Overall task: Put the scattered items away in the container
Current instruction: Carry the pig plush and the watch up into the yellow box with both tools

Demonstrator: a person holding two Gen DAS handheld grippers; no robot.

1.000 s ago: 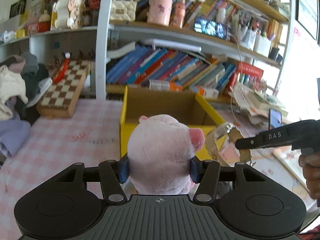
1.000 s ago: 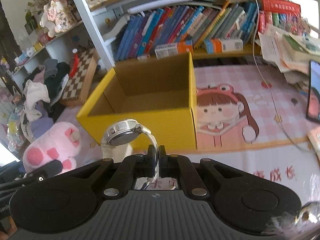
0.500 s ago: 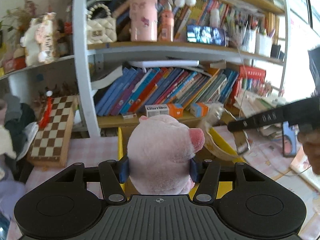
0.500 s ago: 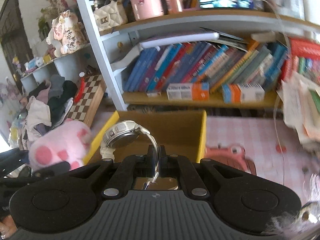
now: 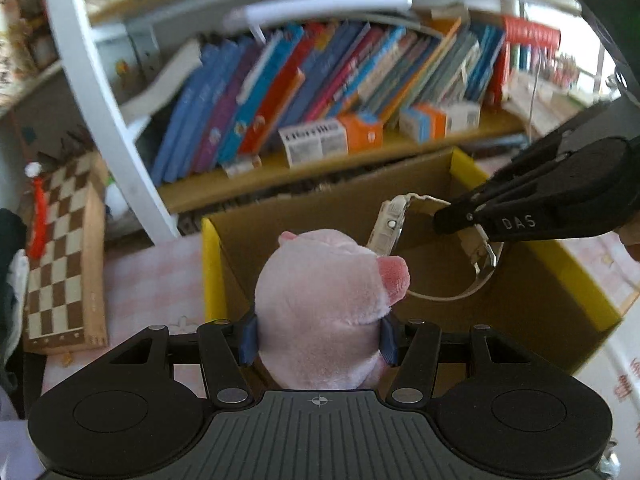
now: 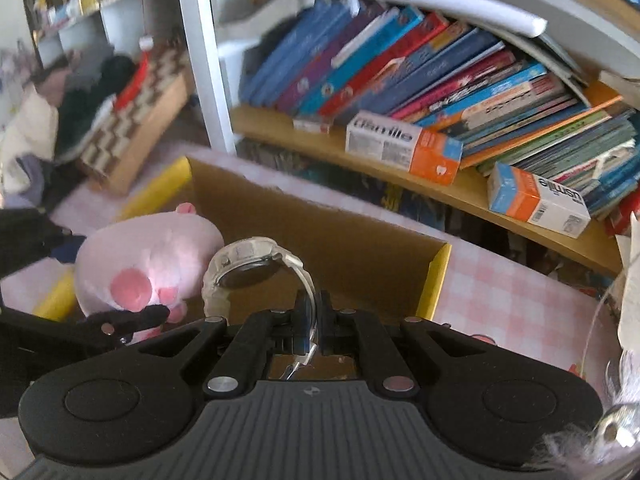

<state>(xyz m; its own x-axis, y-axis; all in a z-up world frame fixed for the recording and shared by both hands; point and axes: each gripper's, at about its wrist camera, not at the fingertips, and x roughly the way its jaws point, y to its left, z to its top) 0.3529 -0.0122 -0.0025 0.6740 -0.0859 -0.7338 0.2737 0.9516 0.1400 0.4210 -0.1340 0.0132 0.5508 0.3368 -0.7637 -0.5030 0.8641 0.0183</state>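
Observation:
My left gripper (image 5: 319,340) is shut on a pink pig plush (image 5: 324,312) and holds it over the near left part of the open yellow cardboard box (image 5: 536,256). My right gripper (image 6: 310,312) is shut on the strap of a white wristwatch (image 6: 250,270) and holds it above the box (image 6: 434,280). In the left wrist view the right gripper (image 5: 452,216) comes in from the right with the watch (image 5: 390,226) hanging over the box interior. In the right wrist view the plush (image 6: 148,260) is at the left, inside the box rim.
A bookshelf with leaning books (image 5: 320,76) and toothpaste boxes (image 6: 404,146) stands right behind the box. A folded chessboard (image 5: 60,248) lies at the left on the pink checked cloth (image 6: 500,292). Clothes (image 6: 44,128) are piled at the far left.
Both grippers have moved forward and tilted down over the box. The plush and the watch are now above the box interior, with the watch close beside the plush.

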